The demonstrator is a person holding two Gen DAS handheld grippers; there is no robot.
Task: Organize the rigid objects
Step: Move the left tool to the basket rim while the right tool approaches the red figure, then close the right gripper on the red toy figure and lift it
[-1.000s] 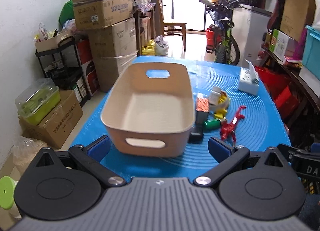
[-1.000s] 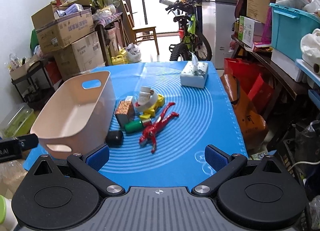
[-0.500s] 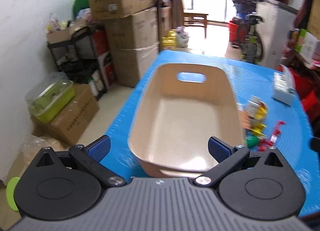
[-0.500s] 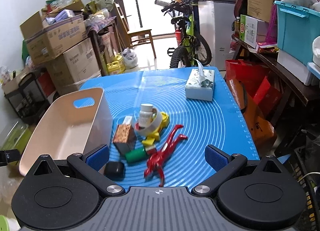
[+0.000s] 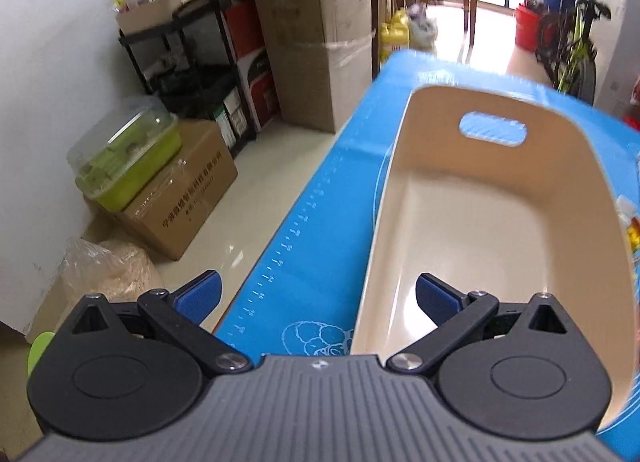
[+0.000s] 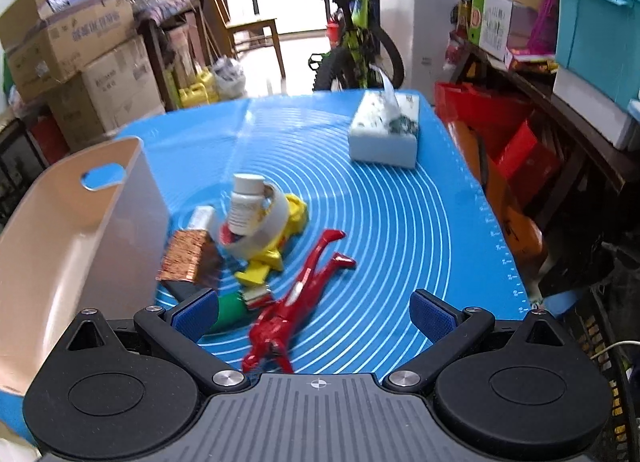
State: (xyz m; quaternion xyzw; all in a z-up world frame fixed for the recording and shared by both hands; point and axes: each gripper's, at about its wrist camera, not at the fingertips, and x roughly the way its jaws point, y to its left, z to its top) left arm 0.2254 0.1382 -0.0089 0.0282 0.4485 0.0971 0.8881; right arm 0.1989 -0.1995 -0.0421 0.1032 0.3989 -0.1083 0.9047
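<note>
Hovering with its blue pads spread wide and nothing between them, the right claw (image 6: 314, 310) hangs low over the near part of the blue mat (image 6: 400, 222) on the table. Directly under it lies a red action figure (image 6: 296, 302), flat on the mat, its long axis running diagonally: head toward the claw, legs pointing away and to the right. Just left of the figure's torso a green cylinder (image 6: 230, 312) lies on its side, partly hidden behind the left pad. Farther out sits a small heap: a copper-glitter box (image 6: 186, 260) tilted against the pile, a yellow toy (image 6: 272, 250) beneath a roll of white tape (image 6: 264, 228), and a white bottle (image 6: 244, 202) standing tilted inside the roll, cap upward. To the left of the heap stands the beige basket (image 6: 80, 238), its long axis running away from the camera. A tissue box (image 6: 384, 134) rests well apart near the far right edge of the mat.

The left claw (image 5: 318, 298) is likewise open and empty, held over the near left corner of the same basket (image 5: 472, 222): its right pad sits above the basket's interior, its left pad out beyond the table edge. The basket appears empty, its far wall's handle slot (image 5: 492, 129) showing blue mat through it. Cardboard boxes (image 5: 316, 42) stand on the floor beyond.
</note>
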